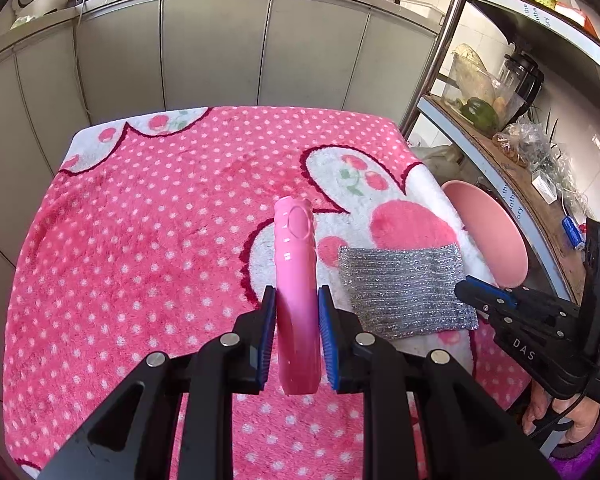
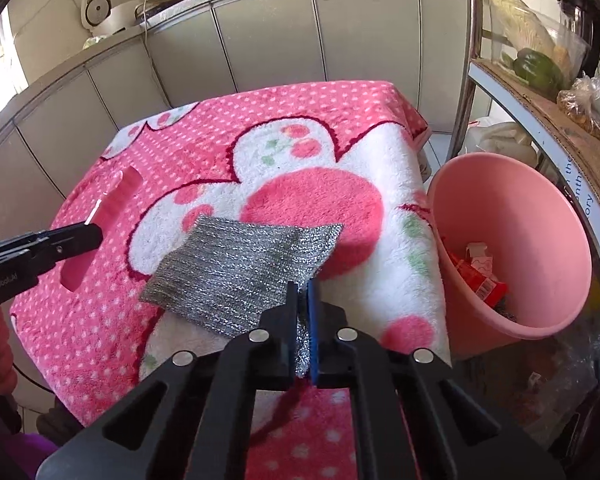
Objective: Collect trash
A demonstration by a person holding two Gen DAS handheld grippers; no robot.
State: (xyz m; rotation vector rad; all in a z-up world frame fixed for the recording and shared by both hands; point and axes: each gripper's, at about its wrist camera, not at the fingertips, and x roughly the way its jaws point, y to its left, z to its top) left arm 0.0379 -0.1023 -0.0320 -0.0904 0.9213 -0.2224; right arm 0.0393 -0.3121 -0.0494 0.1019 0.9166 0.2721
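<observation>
Here, the left gripper (image 1: 297, 308) holds a long pink plastic thing (image 1: 296, 280) between its two fingers (image 1: 269, 320). The fingers press on both of its sides, near its lower end. The pink thing points up and away from the gripper, above the pink dotted blanket (image 1: 140, 220) that covers the tabletop. In the right wrist view, the same pink thing (image 2: 118, 196) looks blurry, and the left gripper (image 2: 96, 232) reaches in from the left side.

The right gripper (image 2: 302, 308) has its fingers (image 2: 313, 320) nearly together, and they pinch the near edge of a shiny silver scrubbing cloth (image 2: 236, 272). A bit of the cloth is bunched up between them. The rest of the cloth lies flat on the blanket (image 2: 300, 160), on the white and pink flower part. In the left wrist view, the silver cloth (image 1: 404, 288) lies just to the right of the pink thing, and the right gripper (image 1: 484, 296) touches its right edge.

A pink bin (image 2: 520, 240) stands just beside the right edge of the tabletop and tilts toward it. Inside it lie a red wrapper (image 2: 476, 280) and some small scraps. Behind the bin is a shelf (image 2: 540, 112) with a green pepper (image 2: 538, 66) on it.
</observation>
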